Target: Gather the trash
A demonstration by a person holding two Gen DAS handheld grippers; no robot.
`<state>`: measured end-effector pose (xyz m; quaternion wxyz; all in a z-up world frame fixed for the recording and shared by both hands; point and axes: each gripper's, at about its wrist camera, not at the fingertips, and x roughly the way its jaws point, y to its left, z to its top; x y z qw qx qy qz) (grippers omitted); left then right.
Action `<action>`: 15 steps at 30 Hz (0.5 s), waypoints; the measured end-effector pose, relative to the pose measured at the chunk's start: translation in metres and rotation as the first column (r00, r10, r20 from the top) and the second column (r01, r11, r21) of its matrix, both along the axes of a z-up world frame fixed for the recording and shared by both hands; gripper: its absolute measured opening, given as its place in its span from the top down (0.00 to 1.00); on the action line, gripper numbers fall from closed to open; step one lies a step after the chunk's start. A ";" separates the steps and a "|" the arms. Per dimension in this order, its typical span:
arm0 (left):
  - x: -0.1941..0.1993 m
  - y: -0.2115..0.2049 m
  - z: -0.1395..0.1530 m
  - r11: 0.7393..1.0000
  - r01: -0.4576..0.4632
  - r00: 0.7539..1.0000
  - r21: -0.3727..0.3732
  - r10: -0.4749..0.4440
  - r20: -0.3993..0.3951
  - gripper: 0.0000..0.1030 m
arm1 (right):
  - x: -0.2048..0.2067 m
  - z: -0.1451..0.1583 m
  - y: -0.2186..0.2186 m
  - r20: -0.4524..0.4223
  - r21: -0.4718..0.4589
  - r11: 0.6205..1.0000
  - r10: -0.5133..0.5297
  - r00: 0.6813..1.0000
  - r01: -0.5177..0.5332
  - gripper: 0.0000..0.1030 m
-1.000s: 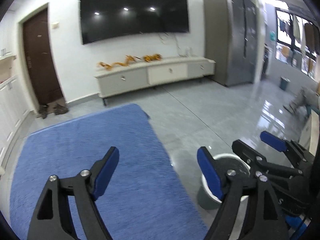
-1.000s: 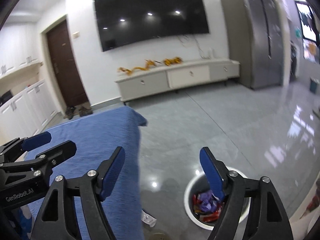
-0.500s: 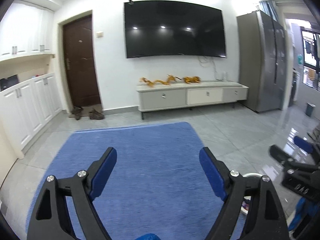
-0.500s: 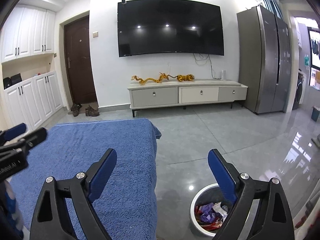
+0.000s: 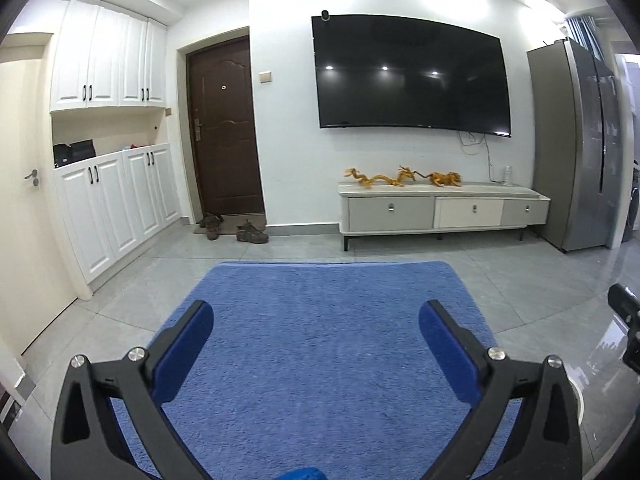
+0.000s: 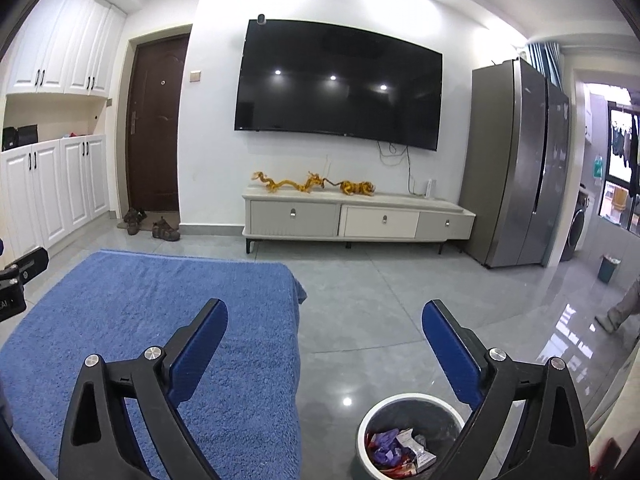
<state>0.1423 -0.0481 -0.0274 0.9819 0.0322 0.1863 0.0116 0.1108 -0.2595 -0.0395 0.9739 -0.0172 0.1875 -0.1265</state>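
Observation:
My left gripper point(image 5: 316, 318) hangs over the blue cloth-covered surface point(image 5: 320, 360), its jaws opening wide with nothing between them. My right gripper point(image 6: 326, 318) is held at the cloth's right edge, jaws also opening and empty. Below its right finger stands a round white bin point(image 6: 404, 438) on the floor, holding several wrappers in purple, red and white. The bin's rim point(image 5: 577, 394) just peeks out behind the left gripper's right finger. Each gripper's tip shows at the edge of the other's view. No loose trash shows on the cloth.
Ahead is a wall with a large TV point(image 5: 412, 76) over a low white cabinet point(image 5: 440, 210). A brown door point(image 5: 224, 128) with shoes point(image 5: 252, 234) in front, white cupboards point(image 5: 116, 208) on the left, a grey fridge point(image 6: 516, 164) on the right. Glossy grey floor tiles point(image 6: 400, 292).
Both grippers rose, levelled out and swung left, bringing the wall and cupboards into view. Both sets of jaws spread wider. The bin slid to the lower right of each view.

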 end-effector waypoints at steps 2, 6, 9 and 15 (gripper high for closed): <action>0.000 0.004 0.000 1.000 -0.012 1.000 -0.016 0.012 0.000 0.00 | -0.001 0.003 0.003 0.007 -0.003 1.000 0.002 1.000 -0.002 0.06; 0.002 0.011 0.001 0.999 -0.035 0.999 -0.034 0.036 0.006 0.00 | 0.000 0.004 0.007 0.009 -0.011 1.000 0.006 1.000 -0.006 0.05; 0.002 0.016 0.002 0.998 -0.046 0.999 -0.036 0.047 0.014 0.00 | 0.001 0.003 0.008 0.006 -0.014 1.000 0.009 1.000 -0.008 0.05; 0.005 0.020 0.000 0.998 -0.056 0.998 -0.041 0.056 0.008 0.00 | 0.002 0.002 0.011 -0.004 -0.012 1.000 0.013 1.000 -0.013 0.05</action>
